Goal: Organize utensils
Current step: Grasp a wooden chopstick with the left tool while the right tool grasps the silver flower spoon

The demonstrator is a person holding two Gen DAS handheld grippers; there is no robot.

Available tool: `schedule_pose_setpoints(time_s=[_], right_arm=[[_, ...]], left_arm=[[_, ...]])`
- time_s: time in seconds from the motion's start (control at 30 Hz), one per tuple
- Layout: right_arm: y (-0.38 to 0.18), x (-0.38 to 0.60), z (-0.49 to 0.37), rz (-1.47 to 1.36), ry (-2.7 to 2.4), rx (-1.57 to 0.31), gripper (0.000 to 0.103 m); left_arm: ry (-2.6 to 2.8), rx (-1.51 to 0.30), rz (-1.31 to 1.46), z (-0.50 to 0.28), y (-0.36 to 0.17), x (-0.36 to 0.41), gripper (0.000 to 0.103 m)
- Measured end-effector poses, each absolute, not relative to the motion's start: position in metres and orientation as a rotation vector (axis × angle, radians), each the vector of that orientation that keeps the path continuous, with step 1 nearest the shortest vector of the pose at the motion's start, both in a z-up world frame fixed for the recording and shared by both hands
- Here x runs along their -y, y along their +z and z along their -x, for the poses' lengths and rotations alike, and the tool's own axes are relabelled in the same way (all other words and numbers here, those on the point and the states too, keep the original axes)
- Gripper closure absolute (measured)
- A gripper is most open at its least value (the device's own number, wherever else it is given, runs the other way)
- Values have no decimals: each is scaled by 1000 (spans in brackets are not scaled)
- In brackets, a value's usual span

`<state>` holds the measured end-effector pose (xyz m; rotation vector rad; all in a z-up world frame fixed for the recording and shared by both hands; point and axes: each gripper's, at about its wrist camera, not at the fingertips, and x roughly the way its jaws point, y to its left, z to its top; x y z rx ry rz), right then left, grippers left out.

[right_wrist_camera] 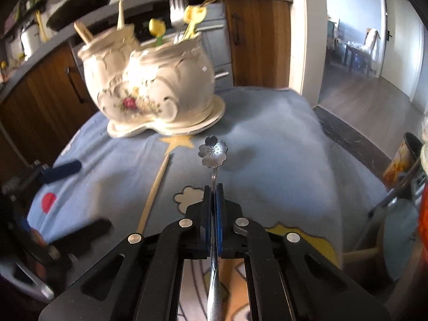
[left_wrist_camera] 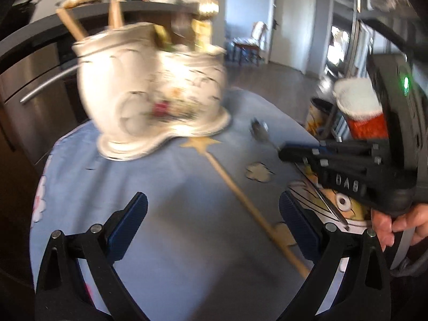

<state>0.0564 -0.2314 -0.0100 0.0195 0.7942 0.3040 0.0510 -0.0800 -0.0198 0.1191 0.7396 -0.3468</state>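
A white floral ceramic holder [right_wrist_camera: 152,85] with two pots stands at the back of the blue tablecloth [right_wrist_camera: 267,147]. Wooden sticks, forks and yellow-handled utensils stand in it. My right gripper [right_wrist_camera: 213,187] is shut on the handle of a metal spoon [right_wrist_camera: 213,152] with a flower-shaped bowl, which points towards the holder. A wooden chopstick [right_wrist_camera: 155,190] lies on the cloth to its left. In the left wrist view my left gripper [left_wrist_camera: 212,200] is open and empty over the cloth, with the chopstick [left_wrist_camera: 240,192] running past its right finger. The holder [left_wrist_camera: 149,88] is blurred there.
Behind the table runs a kitchen counter with a black frying pan [right_wrist_camera: 80,2], wooden cabinets and a steel appliance front [left_wrist_camera: 32,85]. A red and white container [left_wrist_camera: 361,107] and a dark bin [right_wrist_camera: 401,160] stand off the table's right edge. A doorway opens at the right.
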Motion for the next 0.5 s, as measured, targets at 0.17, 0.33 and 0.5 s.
schedule_pose_setpoints(time_s=[0.17,0.33,0.5], right_arm=[[-7,241,-53,-48,313,-778,99],[-7,246,-50,-58,329,-774,99],[-6,244,-46,-56,342,-771,99]], left_arm=[[-373,-800,-159,-49,-32,103,30],[-347,-836,-179,-49,-41,110,49],[-328,-843,-167,-51,-39,101,81]])
